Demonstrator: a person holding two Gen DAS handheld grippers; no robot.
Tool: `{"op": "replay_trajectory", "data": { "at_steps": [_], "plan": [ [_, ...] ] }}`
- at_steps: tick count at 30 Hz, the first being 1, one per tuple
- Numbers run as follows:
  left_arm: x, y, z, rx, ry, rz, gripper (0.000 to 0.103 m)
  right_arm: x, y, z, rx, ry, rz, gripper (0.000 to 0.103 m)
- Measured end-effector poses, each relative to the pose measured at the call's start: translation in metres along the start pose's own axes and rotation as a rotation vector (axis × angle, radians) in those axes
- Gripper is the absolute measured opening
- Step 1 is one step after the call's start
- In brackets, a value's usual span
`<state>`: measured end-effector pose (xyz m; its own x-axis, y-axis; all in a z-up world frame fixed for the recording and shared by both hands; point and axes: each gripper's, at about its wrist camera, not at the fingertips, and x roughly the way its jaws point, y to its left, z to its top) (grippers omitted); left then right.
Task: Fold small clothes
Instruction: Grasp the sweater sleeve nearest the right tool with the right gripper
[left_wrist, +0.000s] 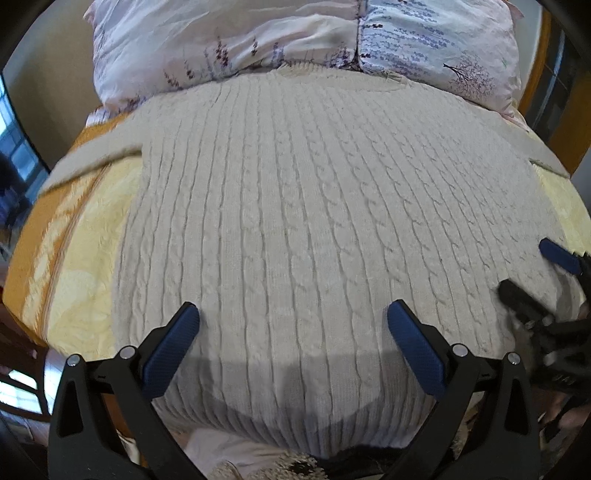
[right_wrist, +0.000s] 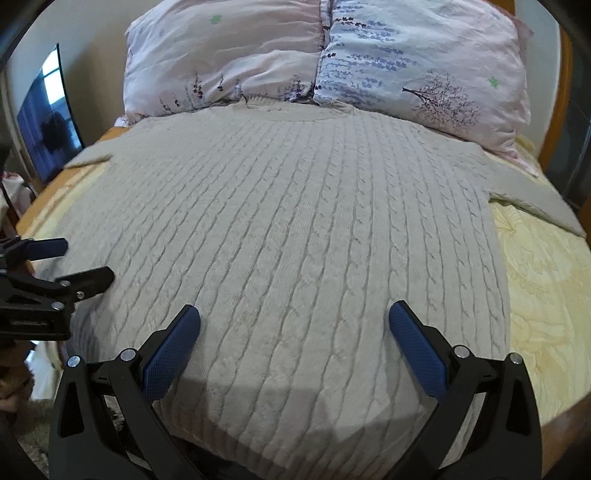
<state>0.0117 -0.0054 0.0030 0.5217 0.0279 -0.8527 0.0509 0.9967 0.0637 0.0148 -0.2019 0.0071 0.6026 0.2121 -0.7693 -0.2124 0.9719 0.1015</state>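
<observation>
Blue-padded fingers (left_wrist: 168, 354) of the left gripper (left_wrist: 293, 321) stand spread wide at the bottom of the frame, holding nothing, over the hem of a cream cable-knit sweater (left_wrist: 295, 206). It lies flat on the yellow bedspread (left_wrist: 85, 266), collar against the floral pillows (left_wrist: 229, 40) at top. The right gripper (right_wrist: 294, 321) is likewise spread and empty.

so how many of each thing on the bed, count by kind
sweater: 1
pillows: 2
grippers: 2, left and right, both open
total: 5
</observation>
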Motion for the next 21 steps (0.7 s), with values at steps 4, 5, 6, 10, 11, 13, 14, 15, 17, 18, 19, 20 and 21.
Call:
{"op": "replay_trajectory", "data": {
  "at_steps": [4, 5, 6, 10, 11, 13, 14, 15, 17, 18, 19, 20, 21],
  "plan": [
    [0.0, 0.001, 0.019, 0.045, -0.04, 0.022, 0.101, -0.008, -0.045, 0.02, 0.152, -0.023, 0.055, 0.102],
    [-0.001, 0.002, 0.025, 0.049, -0.05, 0.017, 0.101, -0.013, -0.063, 0.027, 0.212, -0.046, 0.063, 0.102],
    [-0.002, 0.004, 0.031, 0.05, -0.066, 0.009, 0.101, -0.016, -0.079, 0.033, 0.267, -0.063, 0.065, 0.102],
    [-0.005, 0.014, 0.057, 0.047, -0.138, -0.039, 0.101, -0.021, -0.17, 0.054, 0.531, -0.138, 0.043, 0.089],
    [-0.004, 0.016, 0.062, 0.047, -0.142, -0.043, 0.101, -0.018, -0.187, 0.056, 0.58, -0.14, 0.034, 0.083],
    [0.001, 0.019, 0.074, 0.049, -0.141, -0.027, 0.101, -0.01, -0.222, 0.057, 0.687, -0.136, 0.007, 0.076],
    [0.005, 0.019, 0.08, 0.057, -0.14, -0.006, 0.101, -0.005, -0.238, 0.056, 0.738, -0.13, -0.007, 0.072],
    [0.007, 0.019, 0.084, 0.065, -0.139, 0.006, 0.101, 0.0, -0.255, 0.054, 0.792, -0.122, -0.018, 0.069],
    [0.01, 0.018, 0.094, 0.093, -0.151, 0.026, 0.101, 0.009, -0.281, 0.048, 0.88, -0.114, -0.02, 0.065],
    [0.011, 0.018, 0.098, 0.1, -0.163, 0.028, 0.101, 0.013, -0.289, 0.045, 0.917, -0.113, -0.019, 0.063],
    [0.01, 0.019, 0.101, 0.102, -0.178, 0.023, 0.101, 0.017, -0.299, 0.04, 0.962, -0.109, -0.02, 0.063],
    [0.01, 0.021, 0.104, 0.102, -0.195, 0.012, 0.101, 0.02, -0.306, 0.039, 0.987, -0.106, -0.019, 0.062],
    [0.01, 0.022, 0.108, 0.102, -0.204, 0.0, 0.101, 0.022, -0.312, 0.039, 1.003, -0.103, -0.016, 0.06]
  ]
}}
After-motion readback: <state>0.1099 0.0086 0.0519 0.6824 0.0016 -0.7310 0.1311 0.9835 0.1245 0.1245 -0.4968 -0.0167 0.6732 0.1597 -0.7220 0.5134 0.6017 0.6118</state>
